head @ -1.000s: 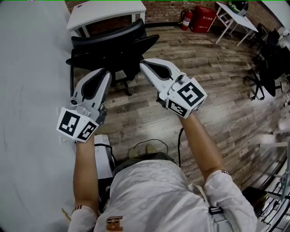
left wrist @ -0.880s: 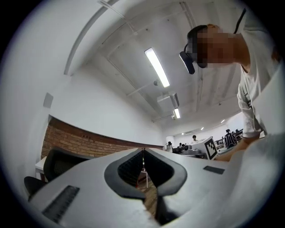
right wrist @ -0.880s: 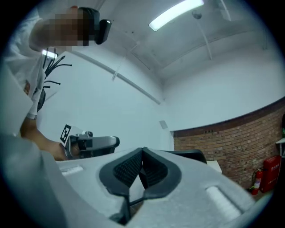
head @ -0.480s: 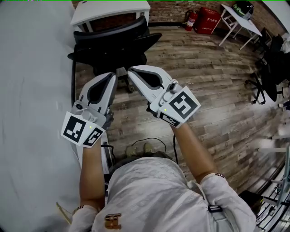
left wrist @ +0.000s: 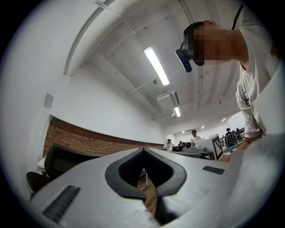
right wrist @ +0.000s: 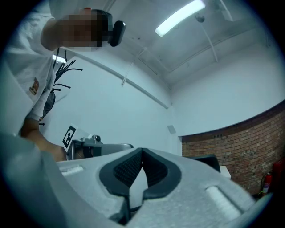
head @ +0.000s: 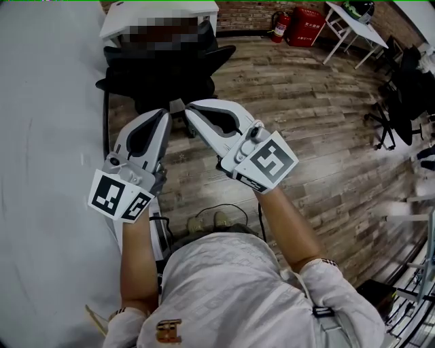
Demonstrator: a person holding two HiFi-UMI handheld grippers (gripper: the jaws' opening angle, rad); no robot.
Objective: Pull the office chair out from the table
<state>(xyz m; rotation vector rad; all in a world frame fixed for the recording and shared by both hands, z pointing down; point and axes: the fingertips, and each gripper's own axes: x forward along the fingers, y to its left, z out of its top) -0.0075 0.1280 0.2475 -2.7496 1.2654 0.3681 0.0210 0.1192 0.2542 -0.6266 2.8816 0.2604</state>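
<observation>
The black office chair [head: 163,64] stands on the wood floor, between the big pale table [head: 41,136] on the left and a small white desk [head: 160,13] behind it. My left gripper [head: 165,114] and right gripper [head: 190,107] hang side by side in front of the chair, tips nearly together and apart from it. Both are shut with nothing between the pads. In the left gripper view the jaws [left wrist: 143,150] meet, with the chair back [left wrist: 67,158] at lower left. The right gripper view shows closed jaws [right wrist: 141,150], the chair back [right wrist: 205,161] to the right and the left gripper [right wrist: 89,144] beside it.
A fire extinguisher [head: 279,28] and a red box [head: 306,27] stand by the brick wall. A white trestle table [head: 353,27] and another dark chair [head: 401,95] are at the right. Cables [head: 224,217] lie on the floor at the person's feet.
Both grippers have drawn back from the chair toward the person. The right one has swung left until its tip is next to the left one's. The chair stays where it was.
</observation>
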